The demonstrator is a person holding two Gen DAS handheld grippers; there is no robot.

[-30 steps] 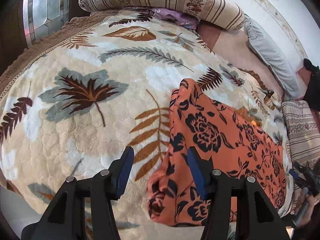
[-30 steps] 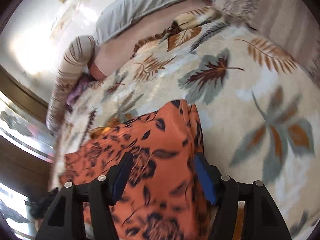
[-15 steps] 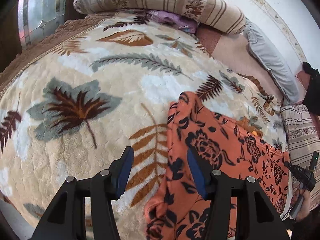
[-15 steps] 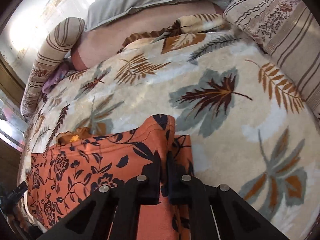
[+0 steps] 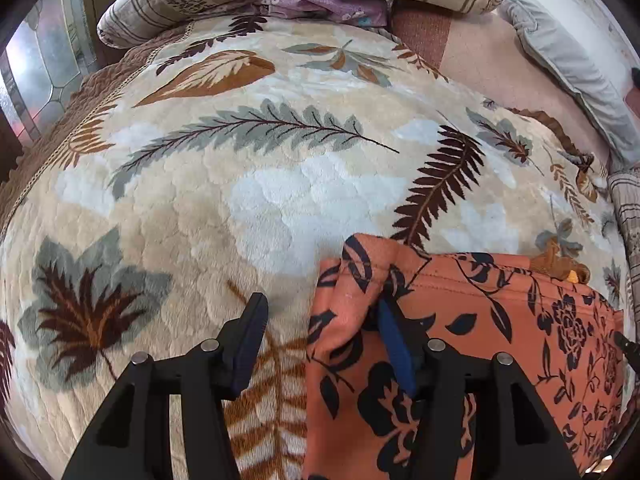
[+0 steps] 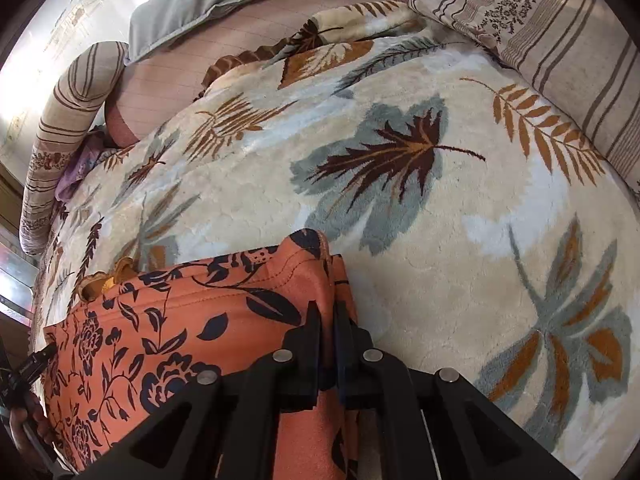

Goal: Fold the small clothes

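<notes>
The left gripper [image 5: 320,332] has its fingers wide apart. One finger [image 5: 248,336] stands over the blanket [image 5: 248,184]; the other finger [image 5: 394,344] is against the top left corner of the orange flowered garment [image 5: 480,344], with the cloth's folded edge bunched between the two. The garment lies flat on the blanket at the near side of the bed. The right gripper [image 6: 329,332] has its fingers pressed together, clamped on the garment's [image 6: 192,320] top right corner. A striped pillow [image 6: 560,40] lies far right.
</notes>
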